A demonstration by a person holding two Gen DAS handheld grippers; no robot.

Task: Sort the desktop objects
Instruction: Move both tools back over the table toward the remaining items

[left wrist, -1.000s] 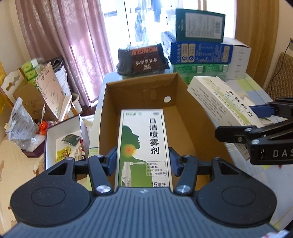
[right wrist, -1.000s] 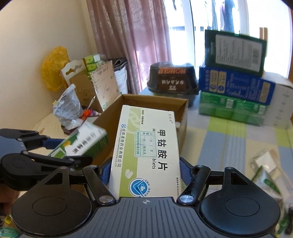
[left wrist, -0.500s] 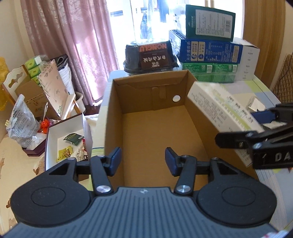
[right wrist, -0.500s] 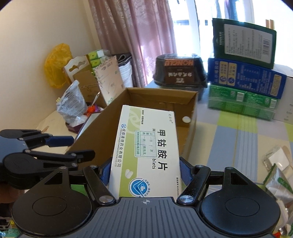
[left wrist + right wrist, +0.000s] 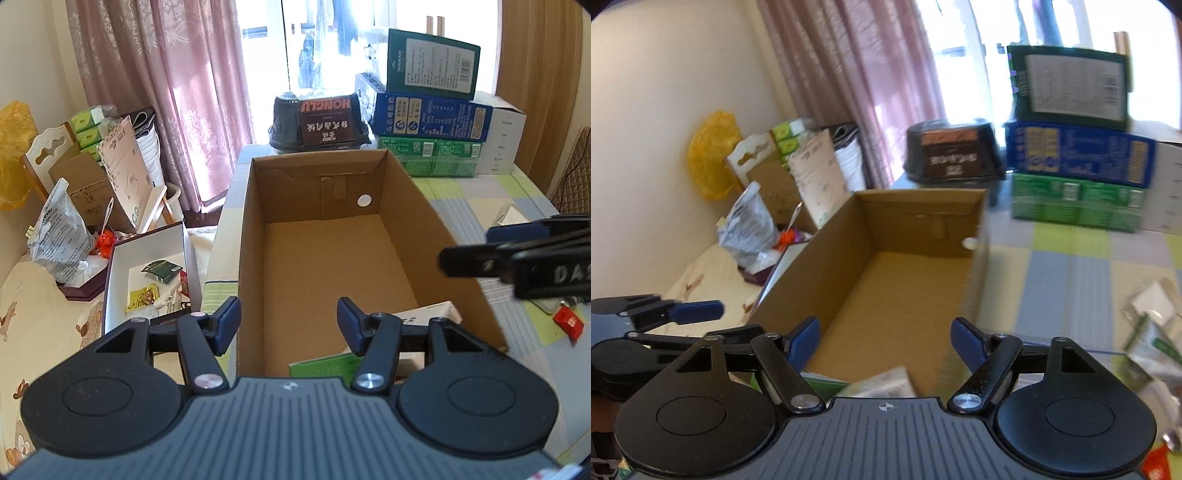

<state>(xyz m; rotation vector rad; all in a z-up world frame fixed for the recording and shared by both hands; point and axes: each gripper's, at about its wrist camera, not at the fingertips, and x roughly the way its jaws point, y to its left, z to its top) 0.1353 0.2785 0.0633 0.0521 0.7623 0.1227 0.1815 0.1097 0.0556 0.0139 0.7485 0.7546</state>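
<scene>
opening hand-held grippers (image 5: 288, 325) (image 5: 884, 339), boxes (image 5: 325, 363) apparently dropped — carton (image 5: 332, 258)

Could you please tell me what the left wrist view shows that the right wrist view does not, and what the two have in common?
Only the left wrist view shows the open white box of small packets on the floor side and a red packet on the tablecloth.

Only the right wrist view shows crumpled wrappers on the checked cloth.

Both show the cardboard box with two medicine boxes at its near end, the stacked cartons, and the left gripper and right gripper, jaws opening with nothing between them.
</scene>
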